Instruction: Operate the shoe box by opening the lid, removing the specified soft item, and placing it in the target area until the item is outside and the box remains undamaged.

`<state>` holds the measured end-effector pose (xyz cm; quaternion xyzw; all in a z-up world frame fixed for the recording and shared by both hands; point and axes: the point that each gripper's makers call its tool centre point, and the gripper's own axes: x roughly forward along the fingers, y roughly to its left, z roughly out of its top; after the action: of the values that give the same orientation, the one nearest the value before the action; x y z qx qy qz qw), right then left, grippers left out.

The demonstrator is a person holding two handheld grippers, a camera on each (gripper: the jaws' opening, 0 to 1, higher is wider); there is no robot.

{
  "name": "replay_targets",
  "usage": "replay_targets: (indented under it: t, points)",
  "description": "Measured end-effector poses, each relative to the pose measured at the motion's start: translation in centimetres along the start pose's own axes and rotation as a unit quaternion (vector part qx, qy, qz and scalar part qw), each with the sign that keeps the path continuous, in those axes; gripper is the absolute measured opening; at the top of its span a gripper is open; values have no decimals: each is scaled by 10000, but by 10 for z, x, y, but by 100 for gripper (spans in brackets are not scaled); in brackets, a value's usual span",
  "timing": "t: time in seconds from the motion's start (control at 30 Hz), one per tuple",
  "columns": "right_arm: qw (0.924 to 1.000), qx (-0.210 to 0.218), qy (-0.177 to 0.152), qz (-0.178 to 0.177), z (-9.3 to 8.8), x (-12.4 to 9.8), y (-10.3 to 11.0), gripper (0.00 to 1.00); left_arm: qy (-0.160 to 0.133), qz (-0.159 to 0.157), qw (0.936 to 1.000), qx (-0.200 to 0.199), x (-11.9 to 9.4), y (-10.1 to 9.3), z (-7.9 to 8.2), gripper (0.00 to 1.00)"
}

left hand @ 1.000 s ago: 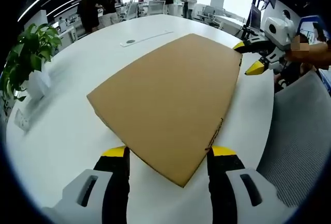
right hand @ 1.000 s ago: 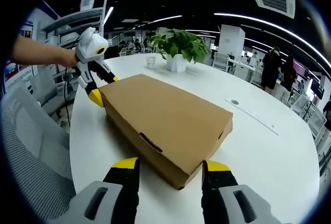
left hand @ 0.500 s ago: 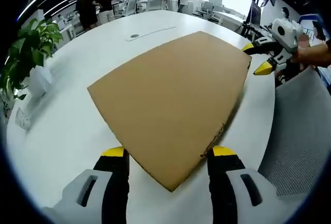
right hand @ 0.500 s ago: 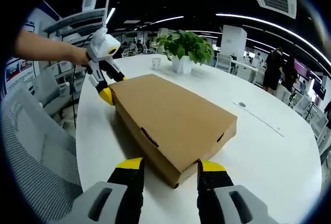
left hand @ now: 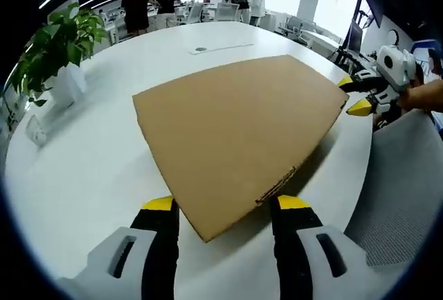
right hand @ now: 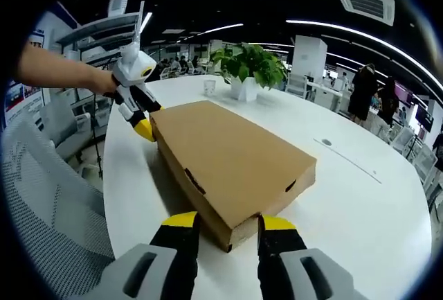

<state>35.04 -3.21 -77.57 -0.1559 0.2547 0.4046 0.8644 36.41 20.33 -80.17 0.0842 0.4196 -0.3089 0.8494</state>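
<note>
- Where the left gripper view looked down on the white table [left hand: 83,161], the closed cardboard box [left hand: 235,123] lay flat, one corner between the spread jaws of the left gripper [left hand: 220,206]; whether the tips touched it was hard to tell. The right gripper [left hand: 356,95] sat at the far corner. A potted plant [left hand: 59,50] stood well apart.
- In the right gripper view, the right gripper [right hand: 225,222] stood unclenched, its jaws either side of the near corner of the box [right hand: 232,158]. The left gripper [right hand: 142,116] straddled the far corner, jaws apart, beside a mesh chair [right hand: 48,210].

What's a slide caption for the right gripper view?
Right gripper straddles a corner of the closed cardboard shoe box on the white table; left gripper at far corner.
</note>
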Motion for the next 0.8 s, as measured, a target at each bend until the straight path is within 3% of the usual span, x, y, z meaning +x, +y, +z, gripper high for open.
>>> replay_targets:
  t: [0.37, 0.8]
  points:
    - [9998, 161, -56, -72, 2, -2, -2, 28, -5, 33, 10000, -82, -3, -3, -1, 53]
    - [9991, 137, -389, -131, 24, -16, -3, 30, -152, 81, 9998, 61, -21, -7, 11, 51]
